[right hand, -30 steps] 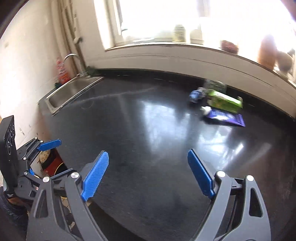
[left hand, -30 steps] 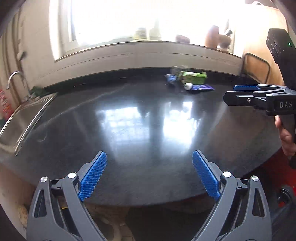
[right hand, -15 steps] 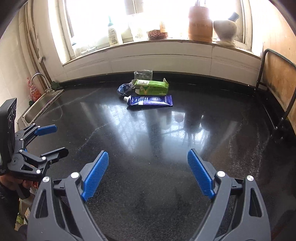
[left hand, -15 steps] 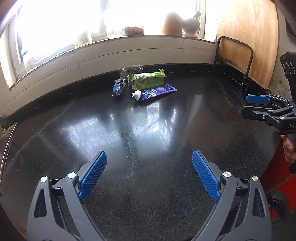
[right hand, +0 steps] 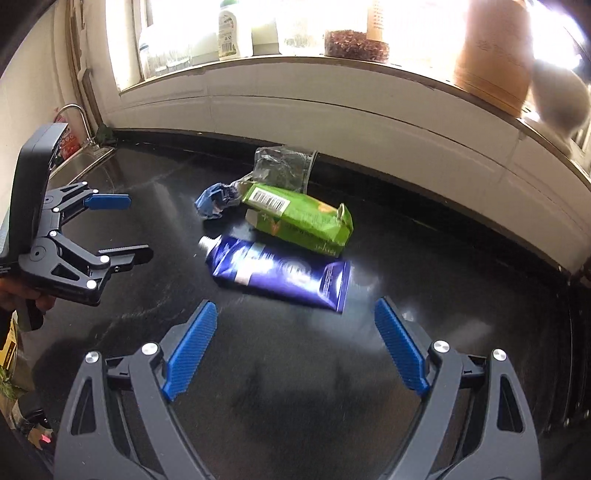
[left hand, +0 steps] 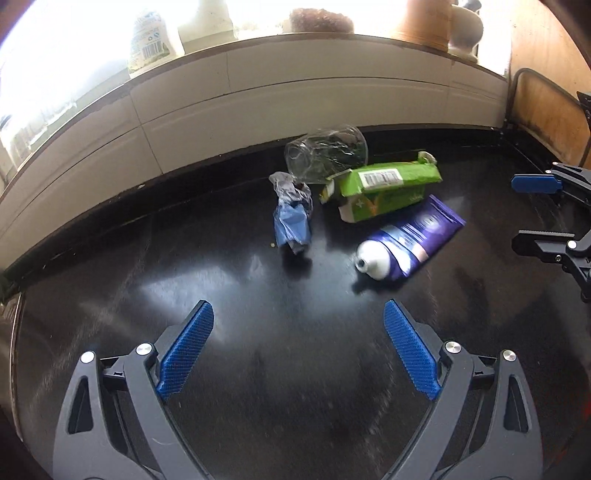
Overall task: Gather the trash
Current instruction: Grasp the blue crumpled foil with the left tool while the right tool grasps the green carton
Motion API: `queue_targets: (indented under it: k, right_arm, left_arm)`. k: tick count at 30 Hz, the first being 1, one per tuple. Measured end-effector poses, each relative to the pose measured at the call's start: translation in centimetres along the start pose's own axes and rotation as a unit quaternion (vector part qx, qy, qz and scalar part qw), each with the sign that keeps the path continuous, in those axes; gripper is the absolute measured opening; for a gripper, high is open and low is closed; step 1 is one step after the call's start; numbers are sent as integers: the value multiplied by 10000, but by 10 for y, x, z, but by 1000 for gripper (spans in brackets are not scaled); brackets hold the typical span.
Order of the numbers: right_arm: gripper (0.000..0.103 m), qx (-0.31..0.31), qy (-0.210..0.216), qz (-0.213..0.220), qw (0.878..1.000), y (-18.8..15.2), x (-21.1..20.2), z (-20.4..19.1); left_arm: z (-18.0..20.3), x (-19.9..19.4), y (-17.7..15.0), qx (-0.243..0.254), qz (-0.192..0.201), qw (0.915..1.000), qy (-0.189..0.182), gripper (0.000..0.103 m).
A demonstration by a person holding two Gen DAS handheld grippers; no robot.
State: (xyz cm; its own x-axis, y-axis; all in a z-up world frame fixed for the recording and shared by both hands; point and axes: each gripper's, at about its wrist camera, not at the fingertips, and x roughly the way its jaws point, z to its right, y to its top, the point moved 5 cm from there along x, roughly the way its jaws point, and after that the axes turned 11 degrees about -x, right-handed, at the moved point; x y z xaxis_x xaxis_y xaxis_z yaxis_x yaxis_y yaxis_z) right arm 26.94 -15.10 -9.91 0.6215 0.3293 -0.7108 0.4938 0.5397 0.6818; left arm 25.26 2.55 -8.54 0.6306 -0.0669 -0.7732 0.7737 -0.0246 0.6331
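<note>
Trash lies in a cluster on the black counter near the back wall: a crushed clear plastic cup (left hand: pixel 325 157) (right hand: pixel 284 166), a green carton (left hand: pixel 384 190) (right hand: pixel 299 218), a purple tube with a white cap (left hand: pixel 410 240) (right hand: pixel 280 275) and a crumpled blue wrapper (left hand: pixel 291 218) (right hand: pixel 214 201). My left gripper (left hand: pixel 299 332) (right hand: pixel 125 229) is open, short of the wrapper and tube, with nothing between its pads. My right gripper (right hand: pixel 295 332) (left hand: pixel 532 210) is open too, just in front of the tube's flat end, holding nothing.
A tiled ledge runs behind the trash, with bottles (right hand: pixel 231 29), jars and a clay pot (right hand: pixel 491 55) on the sill above. A sink (right hand: pixel 81 162) with a tap sits at the counter's left end. A wooden board and metal rack (left hand: pixel 546 107) stand at the right.
Both grippers have travelled across the counter toward the trash, which now looks much larger and closer. Both stay open throughout.
</note>
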Motion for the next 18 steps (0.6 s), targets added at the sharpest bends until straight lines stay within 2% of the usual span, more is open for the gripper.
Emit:
queue_targets:
  k: [4, 9, 11, 12, 13, 15, 17, 18]
  right_arm:
    - [84, -234, 122, -220, 9994, 30, 55, 18]
    - [83, -665, 291, -457, 9963, 52, 104, 21]
    - [78, -793, 350, -472, 9951, 57, 112, 20]
    - [68, -856, 386, -489, 9944, 58, 115, 19]
    - [57, -918, 377, -509, 9938, 59, 119, 19]
    - [46, -1000, 400, -482, 9930, 57, 119, 18]
    - [42, -1043, 394, -429, 9928, 55, 115, 17]
    - [40, -1057, 377, -377, 9930, 54, 112, 15]
  left_arm:
    - [-7, 43, 31, 16, -225, 9996, -166, 91]
    - [-10, 81, 54, 127, -325, 9991, -241, 90]
    - [-12, 93, 61, 63, -380, 9988, -304, 80]
    - [-12, 98, 63, 46, -408, 9986, -343, 77]
    - [-12, 101, 65, 30, -435, 9983, -394, 69]
    - [-10, 102, 66, 79, -370, 9984, -415, 60]
    - [-6, 99, 64, 216, -338, 9982, -449, 35]
    - [-5, 96, 63, 229, -352, 9980, -463, 30]
